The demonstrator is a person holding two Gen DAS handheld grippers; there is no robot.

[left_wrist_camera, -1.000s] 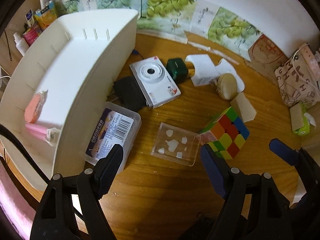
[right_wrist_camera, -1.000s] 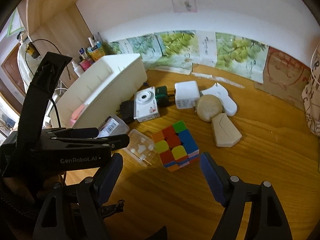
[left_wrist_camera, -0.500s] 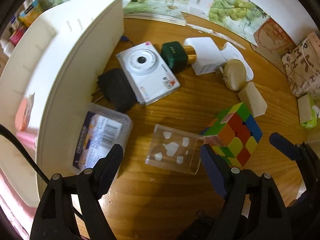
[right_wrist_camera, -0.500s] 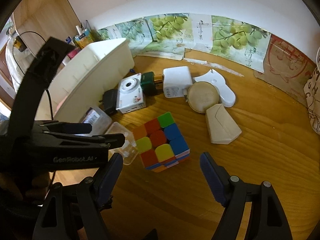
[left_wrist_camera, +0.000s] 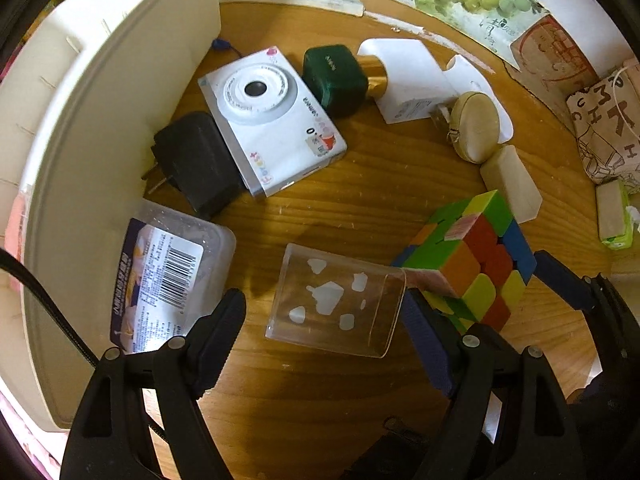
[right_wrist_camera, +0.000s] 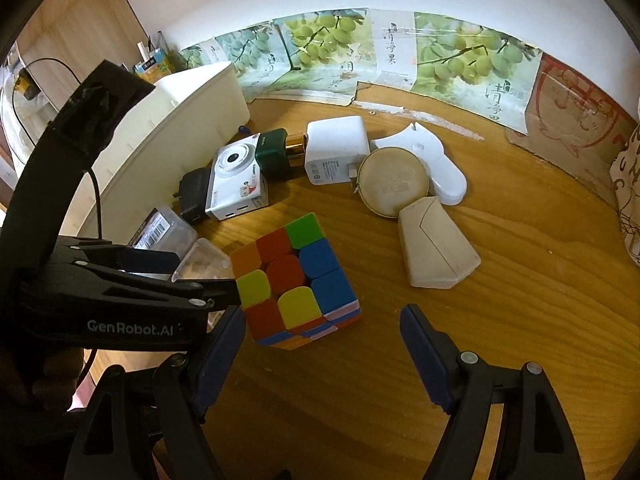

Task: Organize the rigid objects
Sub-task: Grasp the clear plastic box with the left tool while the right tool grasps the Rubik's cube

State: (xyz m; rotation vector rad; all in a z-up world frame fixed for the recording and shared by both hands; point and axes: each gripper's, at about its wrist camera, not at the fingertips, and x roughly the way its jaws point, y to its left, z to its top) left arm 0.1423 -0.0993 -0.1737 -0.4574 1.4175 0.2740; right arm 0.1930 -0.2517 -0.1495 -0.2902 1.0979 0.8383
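Note:
My left gripper (left_wrist_camera: 324,320) is open, its fingers on either side of a clear plastic box (left_wrist_camera: 334,304) with white shapes that lies on the wooden table. My right gripper (right_wrist_camera: 322,332) is open and empty, just in front of a colourful puzzle cube (right_wrist_camera: 294,284), which also shows in the left wrist view (left_wrist_camera: 472,264). A white toy camera (left_wrist_camera: 272,120), a black plug adapter (left_wrist_camera: 196,164), a dark green box (left_wrist_camera: 336,78) and a labelled clear tub (left_wrist_camera: 172,276) lie beside the white organizer bin (left_wrist_camera: 100,128).
A white charger (right_wrist_camera: 336,150), a round beige case (right_wrist_camera: 394,186), a beige wedge-shaped block (right_wrist_camera: 434,248) and a white flat piece (right_wrist_camera: 436,160) lie behind the cube. Grape-print cardboard (right_wrist_camera: 360,52) lines the back wall. A patterned bag (left_wrist_camera: 608,120) stands at the right.
Both grippers moved forward and down. The clear box now sits between my left fingers, and the cube is closer to my right gripper. Both stay open.

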